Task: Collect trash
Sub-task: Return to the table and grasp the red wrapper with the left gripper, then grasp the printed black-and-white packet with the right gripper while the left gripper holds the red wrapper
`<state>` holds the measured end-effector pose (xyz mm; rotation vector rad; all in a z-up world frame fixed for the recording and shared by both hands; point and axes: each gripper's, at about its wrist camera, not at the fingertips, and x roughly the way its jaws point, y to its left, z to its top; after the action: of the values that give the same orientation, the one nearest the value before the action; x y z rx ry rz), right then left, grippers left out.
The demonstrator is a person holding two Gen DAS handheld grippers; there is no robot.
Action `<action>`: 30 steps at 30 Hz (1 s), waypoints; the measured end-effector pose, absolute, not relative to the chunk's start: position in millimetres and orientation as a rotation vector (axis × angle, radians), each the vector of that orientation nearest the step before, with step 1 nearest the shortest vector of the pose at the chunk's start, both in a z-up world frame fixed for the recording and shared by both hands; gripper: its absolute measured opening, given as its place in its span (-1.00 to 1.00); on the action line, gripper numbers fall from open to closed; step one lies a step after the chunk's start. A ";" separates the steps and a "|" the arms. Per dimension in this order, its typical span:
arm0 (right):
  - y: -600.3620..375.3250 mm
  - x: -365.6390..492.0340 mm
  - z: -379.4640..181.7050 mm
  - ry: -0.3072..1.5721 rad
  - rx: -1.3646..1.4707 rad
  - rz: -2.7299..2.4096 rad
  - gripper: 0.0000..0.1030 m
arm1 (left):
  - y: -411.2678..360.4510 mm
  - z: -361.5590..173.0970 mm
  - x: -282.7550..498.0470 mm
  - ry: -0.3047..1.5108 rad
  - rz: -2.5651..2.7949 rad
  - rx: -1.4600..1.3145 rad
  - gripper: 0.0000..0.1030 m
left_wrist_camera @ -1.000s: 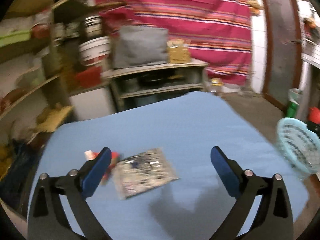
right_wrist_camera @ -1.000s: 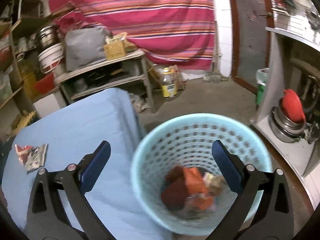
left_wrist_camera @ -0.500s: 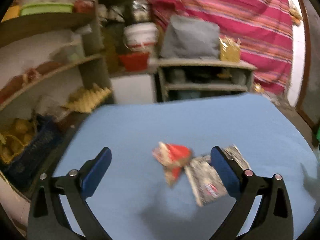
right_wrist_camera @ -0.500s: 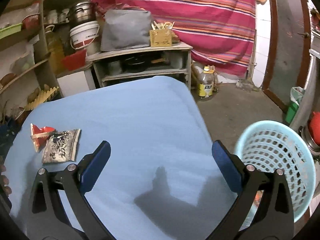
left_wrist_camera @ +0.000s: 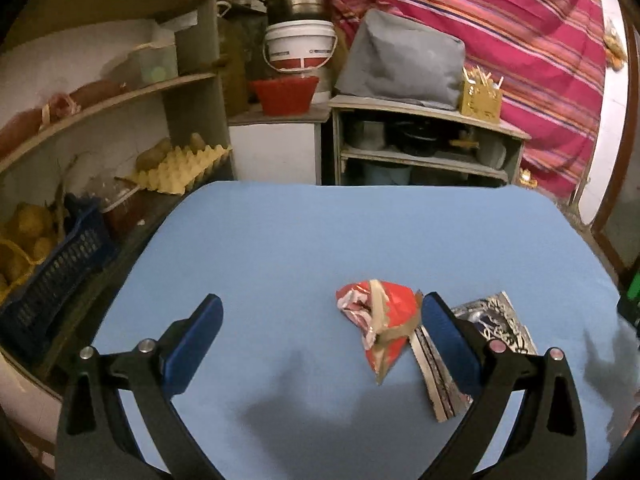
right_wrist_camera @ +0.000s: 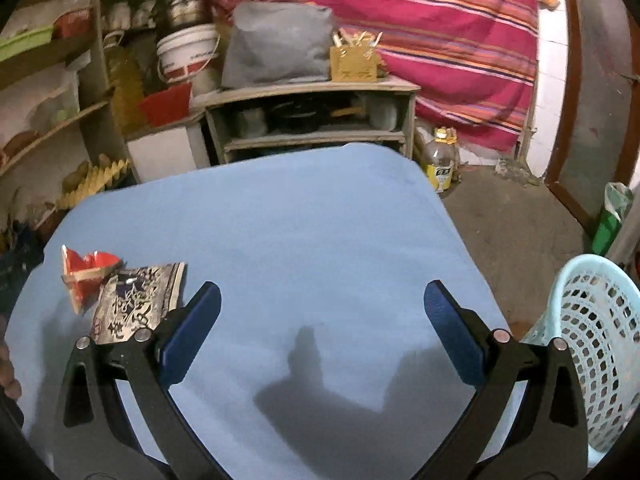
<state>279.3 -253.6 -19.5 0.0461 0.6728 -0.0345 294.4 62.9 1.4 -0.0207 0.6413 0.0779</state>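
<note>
A crumpled red wrapper [left_wrist_camera: 378, 320] lies on the blue table [left_wrist_camera: 320, 232], with a flat silver and black packet [left_wrist_camera: 472, 352] touching its right side. My left gripper [left_wrist_camera: 320, 320] is open and empty just above the table; the red wrapper sits between its fingers, near the right finger. In the right wrist view the red wrapper [right_wrist_camera: 86, 276] and the silver packet [right_wrist_camera: 136, 304] lie at the far left. My right gripper [right_wrist_camera: 320, 312] is open and empty over the bare blue table [right_wrist_camera: 300, 220]. A light blue trash basket [right_wrist_camera: 592, 344] stands at the table's right edge.
Shelves with an egg tray [left_wrist_camera: 180, 168], a dark blue crate [left_wrist_camera: 52, 284], a white bucket [left_wrist_camera: 300, 46] and a red basin [left_wrist_camera: 284, 94] stand beyond the table. A low cabinet [right_wrist_camera: 312, 120] and a striped curtain [right_wrist_camera: 440, 40] are behind. A bottle [right_wrist_camera: 440, 160] stands on the floor.
My left gripper swung left so the red wrapper now lies between its fingers. My right gripper moved from above the basket to over the table.
</note>
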 end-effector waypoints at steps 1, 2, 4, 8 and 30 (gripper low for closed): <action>-248.5 280.3 -18.4 0.680 0.025 -0.034 0.92 | 65.0 0.4 296.6 0.648 0.082 -0.034 0.89; -245.7 280.2 -17.6 0.678 0.011 -0.034 0.92 | 67.4 -1.5 299.5 0.662 0.078 -0.051 0.89; -241.1 279.9 -16.1 0.662 -0.006 -0.052 0.92 | 70.6 -6.8 304.2 0.690 0.056 -0.087 0.89; -235.0 284.8 -19.9 0.665 -0.007 -0.067 0.92 | 71.3 -15.6 306.0 0.692 0.024 -0.123 0.89; -143.7 314.4 -52.9 0.776 -0.098 0.134 0.92 | 75.9 -27.8 327.2 0.746 -0.105 -0.119 -0.47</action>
<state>314.4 -143.7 -52.9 -0.0976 0.7764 0.1338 327.2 75.9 -27.8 -0.1189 0.7464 -0.1053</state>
